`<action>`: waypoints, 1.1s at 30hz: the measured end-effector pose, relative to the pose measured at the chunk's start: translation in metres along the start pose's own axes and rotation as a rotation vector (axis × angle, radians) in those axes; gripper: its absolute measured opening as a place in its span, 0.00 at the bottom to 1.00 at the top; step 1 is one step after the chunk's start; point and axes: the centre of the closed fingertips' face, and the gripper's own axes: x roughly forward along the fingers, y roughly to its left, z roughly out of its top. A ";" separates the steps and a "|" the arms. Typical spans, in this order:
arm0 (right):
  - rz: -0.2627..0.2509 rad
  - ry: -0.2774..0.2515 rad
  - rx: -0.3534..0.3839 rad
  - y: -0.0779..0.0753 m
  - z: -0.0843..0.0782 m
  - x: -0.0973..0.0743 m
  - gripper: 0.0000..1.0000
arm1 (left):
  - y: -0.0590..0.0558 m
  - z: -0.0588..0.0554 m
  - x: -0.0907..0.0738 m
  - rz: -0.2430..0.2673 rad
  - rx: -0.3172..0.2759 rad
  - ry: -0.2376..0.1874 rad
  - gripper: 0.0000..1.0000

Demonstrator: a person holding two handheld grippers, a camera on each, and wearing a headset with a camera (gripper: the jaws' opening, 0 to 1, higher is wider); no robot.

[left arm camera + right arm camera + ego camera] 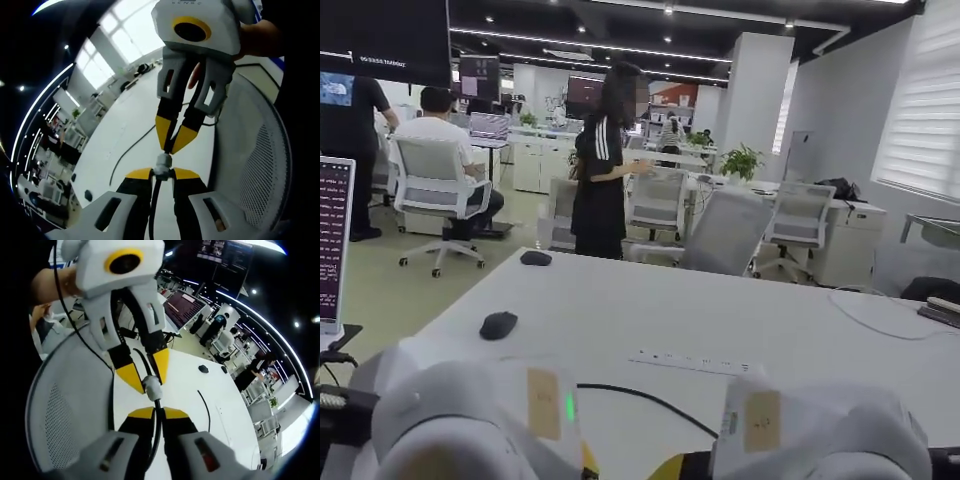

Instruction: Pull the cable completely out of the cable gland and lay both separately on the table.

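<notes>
Clamping gland (162, 164) in left gripper (162, 173), pinching cable (158, 430) just beside it in right gripper (159, 413), both above white surface (720, 320).

On white table (740, 310): black cable (650, 398), 2 mice (498, 324).

1. My headset camera looks forward and slightly down from head height, across the white table (720, 320) into the office beyond.
2. The camera on my left gripper (162, 174) looks along its jaws, very close onto my right gripper (168, 146), which faces it.
3. My right gripper's camera looks back the opposite way, equally near.
4. Both gripper views share the cable gland (162, 164) and cable (155, 197) between the tips, and the table.
</notes>
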 end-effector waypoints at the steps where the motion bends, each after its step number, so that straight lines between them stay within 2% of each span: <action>1: -0.007 0.009 0.002 -0.002 -0.003 -0.002 0.04 | 0.001 0.000 0.000 0.004 0.003 0.001 0.16; 7: -0.037 0.035 0.024 -0.010 -0.019 -0.010 0.03 | 0.009 -0.004 -0.005 0.025 -0.008 0.007 0.16; 11: -0.055 0.066 0.051 -0.013 -0.035 -0.014 0.03 | 0.012 -0.009 -0.006 0.034 -0.020 0.015 0.16; 19: -0.050 0.103 0.077 -0.010 -0.049 -0.015 0.03 | 0.011 -0.004 -0.003 0.039 -0.017 0.001 0.16; 23: -0.040 0.065 0.091 -0.011 -0.034 -0.011 0.14 | 0.007 -0.005 0.002 0.032 0.005 0.018 0.16; 28: -0.030 0.014 0.042 -0.011 -0.010 -0.002 0.14 | 0.004 0.002 0.004 0.023 0.013 0.002 0.16; 33: -0.025 0.019 0.013 -0.011 -0.006 0.002 0.12 | 0.005 0.007 0.002 0.023 0.019 -0.011 0.16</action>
